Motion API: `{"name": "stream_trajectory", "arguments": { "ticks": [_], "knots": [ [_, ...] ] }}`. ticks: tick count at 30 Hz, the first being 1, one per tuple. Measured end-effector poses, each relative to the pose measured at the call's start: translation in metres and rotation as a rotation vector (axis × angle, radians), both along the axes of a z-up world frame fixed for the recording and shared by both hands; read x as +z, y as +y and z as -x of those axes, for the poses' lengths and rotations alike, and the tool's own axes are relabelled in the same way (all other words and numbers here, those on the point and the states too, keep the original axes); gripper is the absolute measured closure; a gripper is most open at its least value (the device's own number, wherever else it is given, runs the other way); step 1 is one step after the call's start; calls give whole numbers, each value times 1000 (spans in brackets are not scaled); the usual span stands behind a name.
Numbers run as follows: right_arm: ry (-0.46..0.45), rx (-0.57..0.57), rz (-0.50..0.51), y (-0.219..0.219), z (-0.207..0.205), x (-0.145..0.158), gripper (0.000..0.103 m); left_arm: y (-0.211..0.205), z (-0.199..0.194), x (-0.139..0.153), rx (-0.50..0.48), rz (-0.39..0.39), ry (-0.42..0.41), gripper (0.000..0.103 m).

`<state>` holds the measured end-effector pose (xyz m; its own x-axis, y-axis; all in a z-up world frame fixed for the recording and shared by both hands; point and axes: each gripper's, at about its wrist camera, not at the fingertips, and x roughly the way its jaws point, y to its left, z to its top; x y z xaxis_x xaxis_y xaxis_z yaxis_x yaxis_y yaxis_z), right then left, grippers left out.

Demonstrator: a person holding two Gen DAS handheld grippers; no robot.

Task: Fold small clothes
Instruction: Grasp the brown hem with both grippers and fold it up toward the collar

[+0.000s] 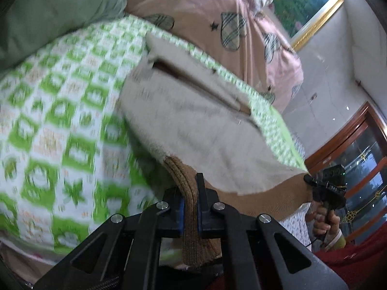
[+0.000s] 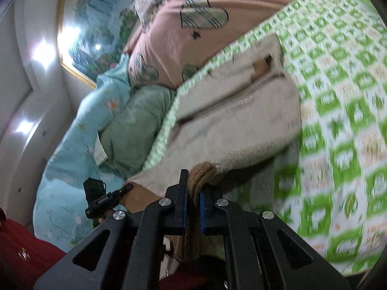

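Note:
A small cream fleece garment (image 1: 193, 111) with a brown ribbed hem (image 1: 187, 169) lies on a green-and-white checked bedspread (image 1: 60, 120). My left gripper (image 1: 189, 193) is shut on one corner of that hem, and the ribbed cloth hangs down between its blue pads. At the right of the left wrist view, my right gripper (image 1: 310, 180) pinches the hem's other corner, with a hand below it. In the right wrist view my right gripper (image 2: 193, 188) is shut on the brown hem (image 2: 202, 169) of the garment (image 2: 229, 120). The left gripper (image 2: 127, 187) holds the far corner at the left.
A pink blanket with plaid hearts (image 1: 205, 7) and a green pillow (image 1: 60, 7) lie beyond the garment. A light blue quilt (image 2: 72, 145) is heaped at the bed's side. A gold-framed painting (image 1: 302, 4) hangs on the wall, and a wooden glass door (image 1: 358, 149) stands nearby.

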<state>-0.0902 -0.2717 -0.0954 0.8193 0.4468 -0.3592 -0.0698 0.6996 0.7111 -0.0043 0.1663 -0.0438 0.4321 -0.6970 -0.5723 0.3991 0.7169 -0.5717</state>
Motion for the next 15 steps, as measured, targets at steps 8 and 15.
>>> {"name": "stream_trajectory", "arguments": {
  "ticks": [8, 15],
  "knots": [
    [-38, -100, 47, -44, -65, 33, 94, -21, -56, 62, 57, 109, -141, 98],
    [-8, -160, 77, -95, -169, 44, 94, -65, -146, 91, 96, 90, -208, 98]
  ]
}}
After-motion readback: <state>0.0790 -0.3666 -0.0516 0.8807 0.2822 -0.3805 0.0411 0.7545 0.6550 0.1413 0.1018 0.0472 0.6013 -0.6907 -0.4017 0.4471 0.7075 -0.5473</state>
